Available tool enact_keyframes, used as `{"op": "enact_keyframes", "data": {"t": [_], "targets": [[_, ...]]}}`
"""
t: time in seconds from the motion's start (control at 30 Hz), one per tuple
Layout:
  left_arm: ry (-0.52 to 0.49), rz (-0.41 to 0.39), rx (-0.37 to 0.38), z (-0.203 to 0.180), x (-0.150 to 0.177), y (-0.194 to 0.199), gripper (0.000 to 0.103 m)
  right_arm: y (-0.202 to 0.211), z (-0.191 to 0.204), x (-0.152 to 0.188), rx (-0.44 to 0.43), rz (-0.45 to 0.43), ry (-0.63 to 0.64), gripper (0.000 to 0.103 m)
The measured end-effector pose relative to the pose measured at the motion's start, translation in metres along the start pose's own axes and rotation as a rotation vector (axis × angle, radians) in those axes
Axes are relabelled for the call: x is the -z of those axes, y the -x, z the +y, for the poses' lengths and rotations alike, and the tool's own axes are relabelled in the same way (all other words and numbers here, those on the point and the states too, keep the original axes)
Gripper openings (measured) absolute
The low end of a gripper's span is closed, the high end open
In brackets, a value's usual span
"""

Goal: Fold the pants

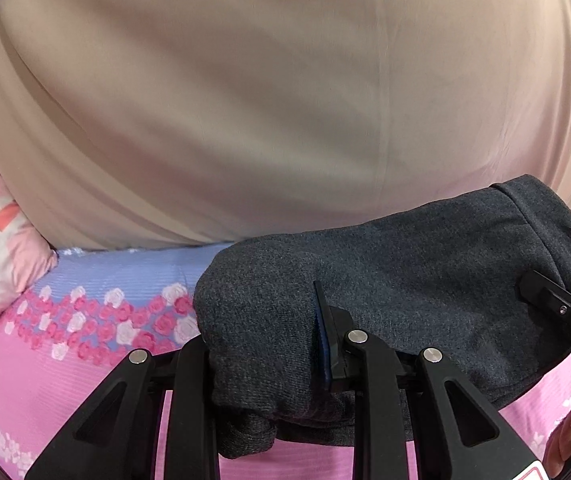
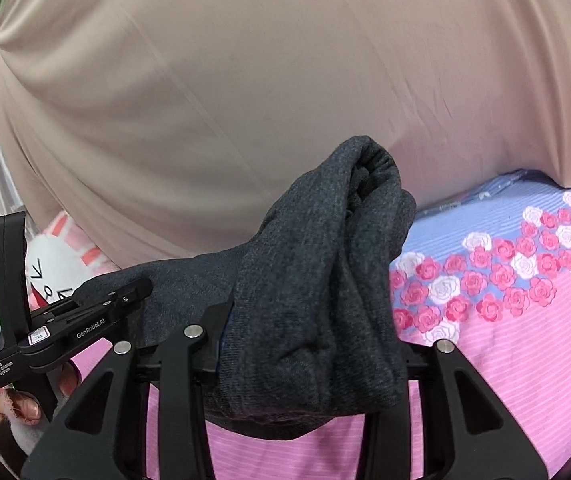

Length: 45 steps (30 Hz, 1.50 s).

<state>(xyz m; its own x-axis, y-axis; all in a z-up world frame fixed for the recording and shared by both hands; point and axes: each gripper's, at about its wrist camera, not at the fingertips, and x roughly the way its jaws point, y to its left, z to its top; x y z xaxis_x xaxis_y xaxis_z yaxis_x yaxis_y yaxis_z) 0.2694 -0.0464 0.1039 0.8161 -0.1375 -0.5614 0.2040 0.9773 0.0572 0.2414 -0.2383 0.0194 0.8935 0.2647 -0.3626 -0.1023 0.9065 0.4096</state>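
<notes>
Each tool, left tool [image 1: 269,344] and right tool [image 2: 309,344], grips the pants [image 1: 405,280]; lower together, level, onto the bed [image 2: 505,360].

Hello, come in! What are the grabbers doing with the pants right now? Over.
Left gripper and right gripper both clamped on the grey pants. Pants bunched, lifted above the pink bedspread. Nothing in the way.

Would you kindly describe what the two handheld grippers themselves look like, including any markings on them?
Both are matte black plastic. The left gripper has angular linkage arms with triangular cut-outs, round silver pivot pins and a blue pad on one finger. The right gripper has the same linkage arms and silver pins. Seen from the right wrist camera, the left gripper's side carries white lettering, "GenRobot.AI" and "Data Acquisition System", plus a small sticker. No cables or sleeves are visible.
</notes>
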Motion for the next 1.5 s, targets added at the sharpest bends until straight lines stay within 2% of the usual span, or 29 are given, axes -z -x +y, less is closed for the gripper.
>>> {"op": "enact_keyframes", "data": {"t": [0.17, 0.27, 0.33, 0.37, 0.4, 0.43, 0.47, 0.53, 0.57, 0.6, 0.63, 0.67, 0.7, 0.73, 0.77, 0.8, 0.87, 0.97, 1.03, 1.07, 1.1, 1.2, 1.23, 1.27, 1.3, 1.37, 1.43, 1.47, 1.5], "targets": [[0.014, 0.044, 0.013, 0.003, 0.013, -0.028, 0.022, -0.017, -0.007, 0.01, 0.034, 0.043, 0.01, 0.036], [0.01, 0.08, 0.008, 0.003, 0.024, -0.046, 0.024, -0.037, -0.016, 0.019, 0.062, 0.105, 0.007, 0.037], [0.006, 0.106, -0.009, 0.007, 0.034, -0.058, 0.033, -0.058, -0.028, 0.031, 0.124, 0.21, -0.001, 0.04], [0.003, 0.13, -0.005, 0.01, 0.04, -0.066, 0.043, -0.062, -0.037, 0.033, 0.145, 0.25, -0.049, 0.04], [0.01, 0.169, 0.008, 0.015, 0.048, -0.075, 0.049, -0.061, -0.046, 0.033, 0.121, 0.273, -0.117, 0.045], [0.033, 0.191, 0.024, 0.02, 0.052, -0.079, 0.049, -0.059, -0.051, 0.032, 0.098, 0.273, -0.145, 0.052], [0.059, 0.213, 0.042, 0.027, 0.054, -0.082, 0.05, -0.054, -0.055, 0.032, 0.092, 0.264, -0.158, 0.052], [0.122, 0.223, 0.111, 0.037, 0.054, -0.08, 0.059, -0.049, -0.058, 0.035, 0.093, 0.277, -0.169, 0.055], [0.144, 0.227, 0.125, 0.041, 0.054, -0.08, 0.071, -0.048, -0.058, 0.036, 0.091, 0.281, -0.172, 0.056], [0.162, 0.232, 0.131, 0.044, 0.056, -0.08, 0.075, -0.046, -0.058, 0.037, 0.088, 0.282, -0.175, 0.059], [0.174, 0.241, 0.148, 0.046, 0.057, -0.081, 0.075, -0.047, -0.058, 0.037, 0.078, 0.288, -0.175, 0.06], [0.18, 0.246, 0.171, 0.046, 0.058, -0.081, 0.073, -0.046, -0.056, 0.039, 0.068, 0.292, -0.168, 0.06], [0.185, 0.264, 0.203, 0.045, 0.059, -0.082, 0.064, -0.048, -0.055, 0.04, 0.076, 0.294, -0.151, 0.054], [0.187, 0.283, 0.204, 0.043, 0.059, -0.084, 0.05, -0.05, -0.054, 0.04, 0.09, 0.296, -0.134, 0.042], [0.19, 0.292, 0.191, 0.042, 0.06, -0.086, 0.03, -0.051, -0.048, 0.039, 0.101, 0.291, -0.106, 0.039], [0.209, 0.285, 0.195, 0.044, 0.057, -0.084, 0.022, -0.048, -0.039, 0.034, 0.102, 0.277, -0.09, 0.035], [0.247, 0.254, 0.23, 0.053, 0.048, -0.074, 0.02, -0.033, -0.023, 0.021, 0.079, 0.219, -0.059, 0.032], [0.266, 0.18, 0.278, 0.06, 0.024, -0.035, 0.019, -0.008, 0.0, 0.002, 0.044, 0.14, -0.019, 0.031], [0.25, 0.16, 0.267, 0.062, 0.019, -0.017, 0.019, 0.003, 0.006, -0.002, 0.04, 0.144, -0.023, 0.033], [0.234, 0.18, 0.261, 0.062, 0.022, -0.012, 0.021, 0.004, 0.003, 0.002, 0.043, 0.176, -0.037, 0.034], [0.223, 0.201, 0.255, 0.062, 0.027, -0.012, 0.028, 0.001, -0.003, 0.012, 0.057, 0.221, -0.045, 0.04], [0.154, 0.351, 0.207, 0.055, 0.069, -0.027, 0.032, 0.002, -0.03, 0.052, 0.168, 0.348, -0.077, 0.047], [0.145, 0.383, 0.196, 0.055, 0.085, -0.029, 0.033, 0.008, -0.038, 0.059, 0.159, 0.35, -0.116, 0.058], [0.158, 0.369, 0.189, 0.059, 0.094, -0.026, 0.048, 0.014, -0.044, 0.061, 0.13, 0.343, -0.168, 0.064], [0.195, 0.337, 0.188, 0.065, 0.099, -0.022, 0.056, 0.019, -0.049, 0.06, 0.105, 0.339, -0.218, 0.07], [0.25, 0.332, 0.226, 0.073, 0.1, -0.02, 0.058, 0.021, -0.05, 0.056, 0.067, 0.325, -0.245, 0.071], [0.311, 0.337, 0.273, 0.079, 0.097, -0.024, 0.081, 0.014, -0.051, 0.058, 0.027, 0.34, -0.267, 0.075], [0.343, 0.333, 0.275, 0.082, 0.097, -0.027, 0.087, 0.009, -0.054, 0.061, 0.007, 0.356, -0.288, 0.075], [0.375, 0.348, 0.29, 0.085, 0.099, -0.034, 0.083, 0.002, -0.052, 0.063, 0.015, 0.367, -0.28, 0.065]]}}
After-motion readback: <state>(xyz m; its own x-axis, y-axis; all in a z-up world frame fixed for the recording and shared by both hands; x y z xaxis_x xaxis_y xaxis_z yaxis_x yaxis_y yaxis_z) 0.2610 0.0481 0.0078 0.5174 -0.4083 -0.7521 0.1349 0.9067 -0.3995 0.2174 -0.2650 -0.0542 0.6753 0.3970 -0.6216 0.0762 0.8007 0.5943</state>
